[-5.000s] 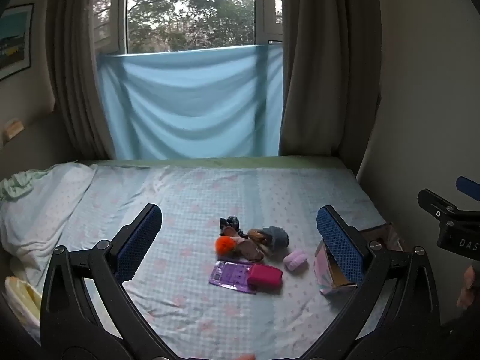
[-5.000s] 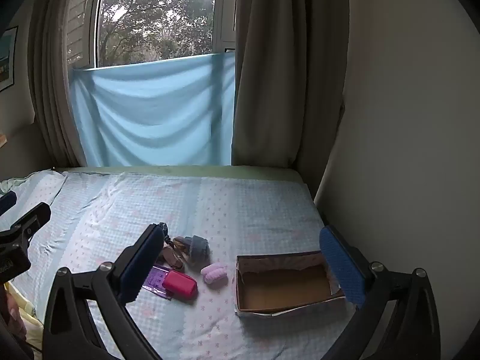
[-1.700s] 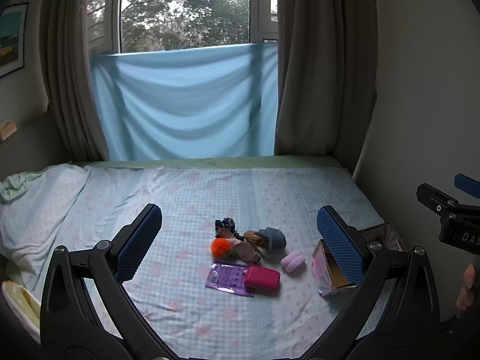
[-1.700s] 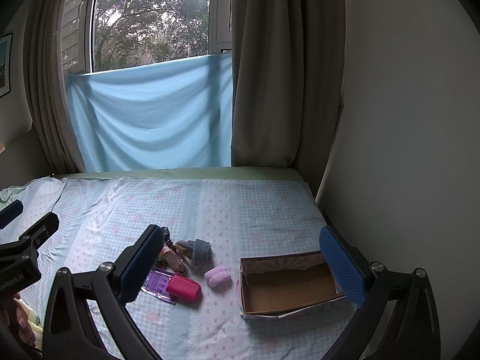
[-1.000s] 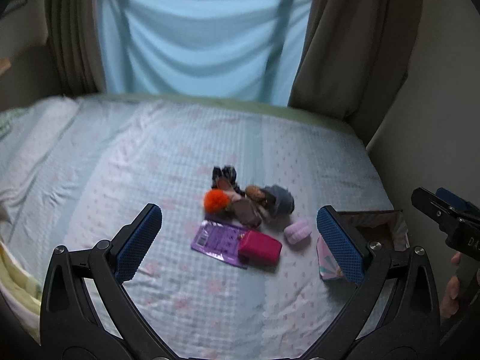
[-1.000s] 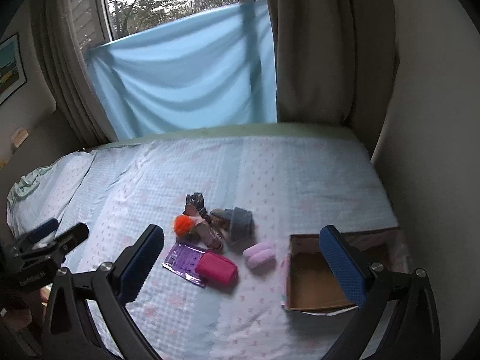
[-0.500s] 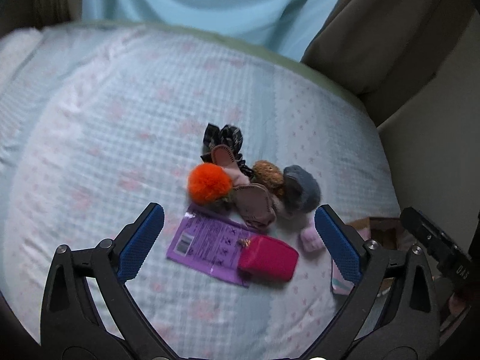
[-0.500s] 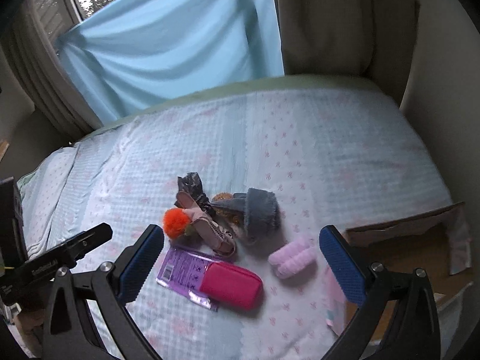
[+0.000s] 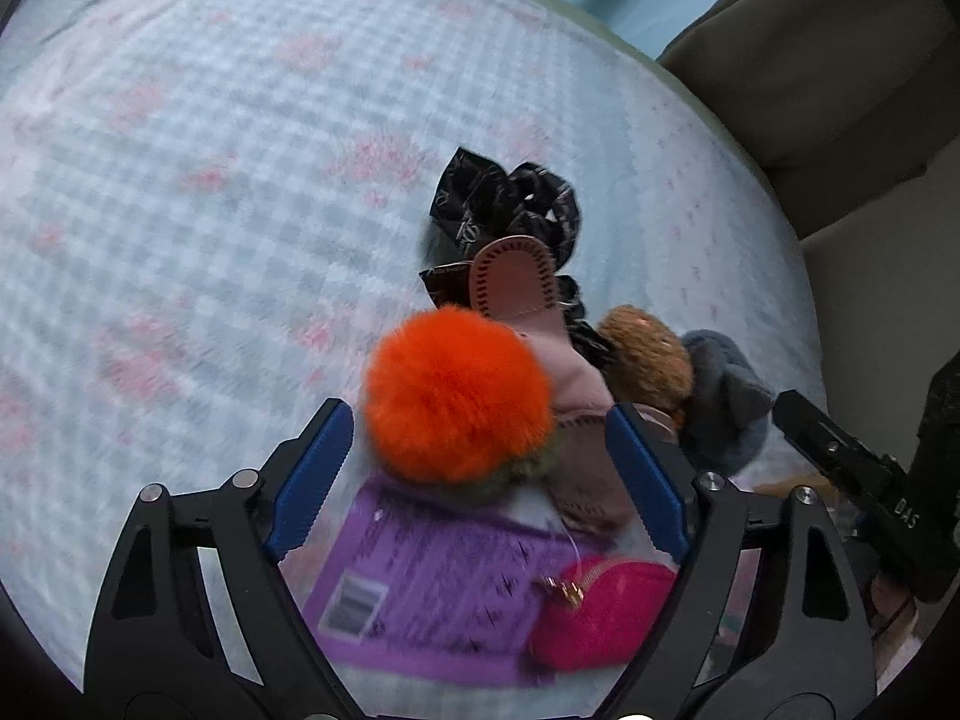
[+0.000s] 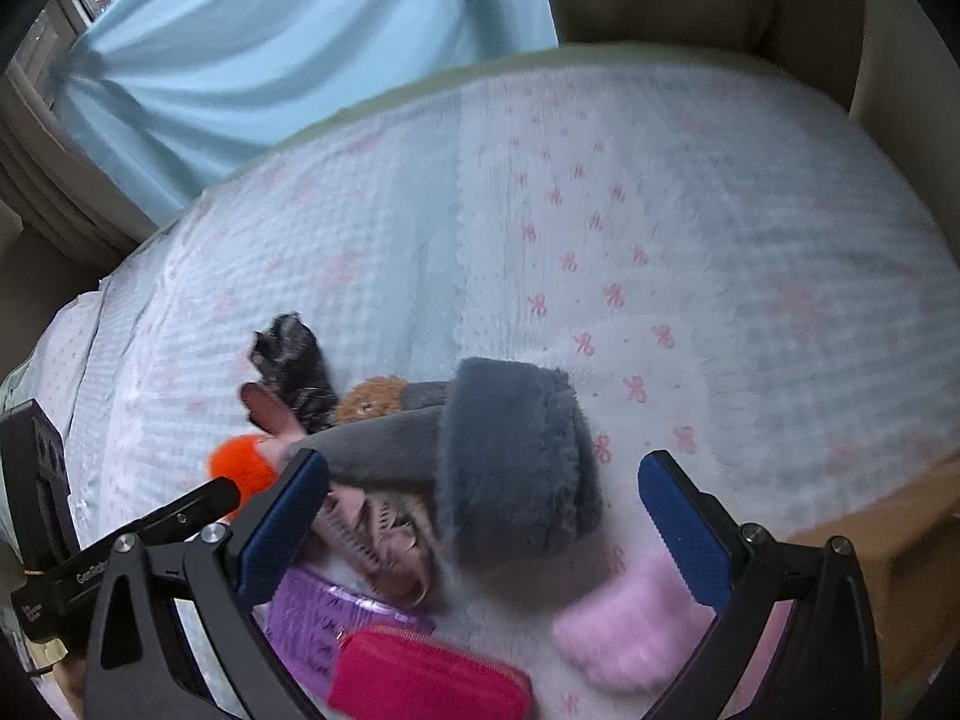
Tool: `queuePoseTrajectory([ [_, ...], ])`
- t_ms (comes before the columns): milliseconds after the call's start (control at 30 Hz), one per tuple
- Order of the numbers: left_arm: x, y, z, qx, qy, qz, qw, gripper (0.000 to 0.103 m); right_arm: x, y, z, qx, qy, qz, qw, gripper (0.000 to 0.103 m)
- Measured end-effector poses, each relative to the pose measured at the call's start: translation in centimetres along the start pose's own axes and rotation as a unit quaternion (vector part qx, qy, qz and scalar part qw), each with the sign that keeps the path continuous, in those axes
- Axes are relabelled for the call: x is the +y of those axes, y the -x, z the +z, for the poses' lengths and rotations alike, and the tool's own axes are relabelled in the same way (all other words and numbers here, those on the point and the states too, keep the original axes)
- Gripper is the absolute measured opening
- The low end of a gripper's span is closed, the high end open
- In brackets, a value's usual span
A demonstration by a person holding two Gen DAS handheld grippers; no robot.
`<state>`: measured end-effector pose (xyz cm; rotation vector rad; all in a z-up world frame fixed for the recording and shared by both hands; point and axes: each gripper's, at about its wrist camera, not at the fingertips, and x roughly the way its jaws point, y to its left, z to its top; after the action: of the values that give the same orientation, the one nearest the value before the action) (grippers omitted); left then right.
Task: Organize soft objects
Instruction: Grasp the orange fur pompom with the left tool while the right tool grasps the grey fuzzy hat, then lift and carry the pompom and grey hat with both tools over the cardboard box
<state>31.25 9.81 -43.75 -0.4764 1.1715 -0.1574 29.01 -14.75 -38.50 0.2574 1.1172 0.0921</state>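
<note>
A pile of soft things lies on the checked bed sheet (image 9: 180, 180). My left gripper (image 9: 477, 468) hangs just over a fluffy orange pompom (image 9: 459, 396). Its jaws are closing with the pompom between them, and the blue pads stand a little off it on both sides. My right gripper (image 10: 483, 510) stands open over a grey furry slipper (image 10: 516, 456), which sits between its pads untouched. Around them lie a black scrunchie (image 9: 510, 204), a pink-brown slipper (image 9: 513, 282), a brown plush (image 9: 645, 354), a purple packet (image 9: 432, 576), a magenta pouch (image 9: 600, 612) and a pink fluffy roll (image 10: 624, 624).
An open cardboard box (image 10: 888, 552) stands on the bed to the right of the pile. A blue cloth (image 10: 270, 48) and brown curtains hang behind the bed. The sheet stretches bare to the left and beyond the pile.
Both grippers have dropped steeply towards the pile, which now fills the views. The left jaws have narrowed around the orange pompom. Nothing in the pile has moved.
</note>
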Motion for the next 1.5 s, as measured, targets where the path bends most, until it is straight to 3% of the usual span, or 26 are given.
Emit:
queuePoseTrajectory([
  [133, 0.8, -2.7, 0.3, 0.007, 0.001, -0.011, 0.9999, 0.071, -0.9, -2.8, 0.0, 0.018, -0.014, 0.019, 1.000, 0.096],
  [233, 1.2, -4.3, 0.3, 0.015, 0.005, -0.015, 0.9998, 0.068, -1.6, -4.3, -0.1, 0.027, -0.031, 0.036, 0.999, 0.086],
  [267, 1.2, -4.4, 0.4, 0.010, 0.005, -0.018, 0.9998, 0.064, -2.0, -4.6, -0.1, 0.026, -0.040, 0.050, 0.998, 0.084],
  [333, 1.1, -4.4, 0.4, 0.007, 0.001, -0.023, 0.9997, 0.042, -2.2, -4.6, -0.1, 0.020, -0.047, 0.054, 0.997, 0.083],
  [433, 1.3, -4.8, 0.5, 0.015, 0.010, -0.031, 0.9994, 0.037, -2.2, -4.5, 0.0, 0.014, -0.050, 0.058, 0.997, 0.075],
  [700, 1.9, -3.3, 0.3, -0.003, 0.013, -0.029, 0.9995, 0.033, -2.0, -3.9, 0.0, 0.003, -0.055, 0.055, 0.997, 0.063],
  [1067, 1.9, 0.3, 1.3, -0.031, 0.018, -0.030, 0.9989, 0.033, -1.8, -1.0, 0.8, -0.031, -0.067, 0.054, 0.996, 0.061],
  [1500, -2.1, 9.5, 2.7, -0.089, -0.012, -0.045, 0.9950, 0.033, 1.0, 8.5, 2.2, -0.086, -0.053, 0.054, 0.993, 0.061],
])
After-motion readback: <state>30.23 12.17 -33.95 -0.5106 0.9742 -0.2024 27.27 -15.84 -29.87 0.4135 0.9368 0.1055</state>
